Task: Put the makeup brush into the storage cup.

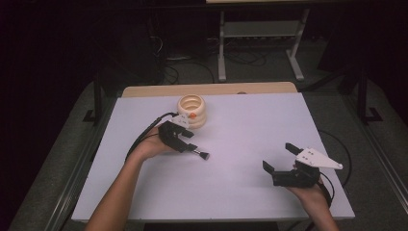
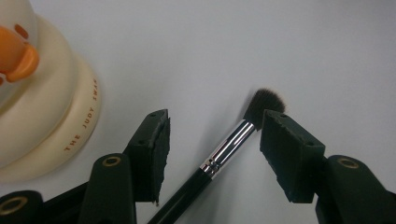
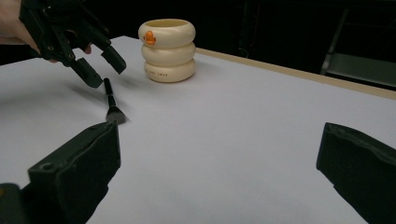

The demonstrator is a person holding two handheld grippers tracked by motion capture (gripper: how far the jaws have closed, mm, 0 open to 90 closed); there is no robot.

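A makeup brush [image 2: 219, 156] lies on the white table [image 1: 240, 187], just in front of and to the right of a cream ringed holder [image 1: 192, 111], near it but not touching. Its dark bristle tuft points away from the person; the silver ferrule shows clearly in the left gripper view, while the black handle runs off the bottom edge there, so its end is cut off. In the high view the brush is small and only its tip and a short stretch of handle can be made out.

The left gripper [image 2: 212, 154] straddles the brush with its jaws spread, a gap on each side of the ferrule; it is released, not clamping. Whether the brush rests fully on the table is hard to tell.

The holder bears an orange duck-like mark and small lettering, partly cropped in the left gripper view.

The right gripper [image 1: 281, 158], well to the right of the holder, hangs over bare table with jaws wide apart, grasping nothing.
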